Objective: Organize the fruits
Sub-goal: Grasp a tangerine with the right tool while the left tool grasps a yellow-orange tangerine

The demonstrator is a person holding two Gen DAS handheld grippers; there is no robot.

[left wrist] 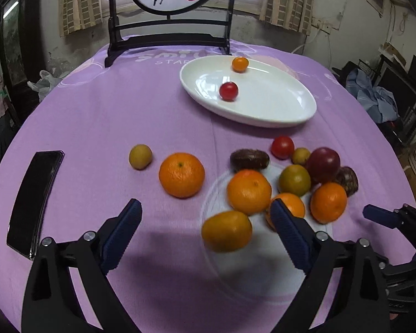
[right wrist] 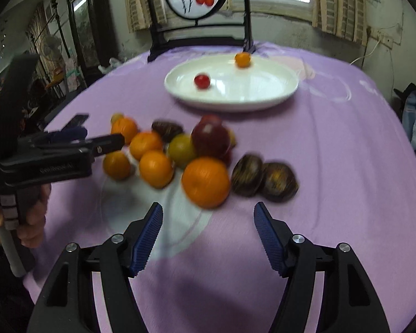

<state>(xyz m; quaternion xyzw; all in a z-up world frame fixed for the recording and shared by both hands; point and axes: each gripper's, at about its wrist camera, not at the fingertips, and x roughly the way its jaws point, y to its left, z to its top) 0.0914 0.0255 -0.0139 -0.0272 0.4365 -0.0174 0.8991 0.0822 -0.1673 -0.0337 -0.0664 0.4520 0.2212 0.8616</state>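
A white oval plate stands at the far side of the purple cloth, holding a cherry tomato and a small orange fruit. Nearer lies a loose pile of oranges, a dark red fruit, a greenish citrus and brown fruits. My left gripper is open, and a small orange fruit lies loose between its fingers. My right gripper is open and empty, just short of the nearest orange.
A black phone lies at the table's left edge. One orange and a yellow-green fruit sit apart, left of the pile. A dark wooden stand with a painted round panel rises behind the plate. A hand grips the left tool.
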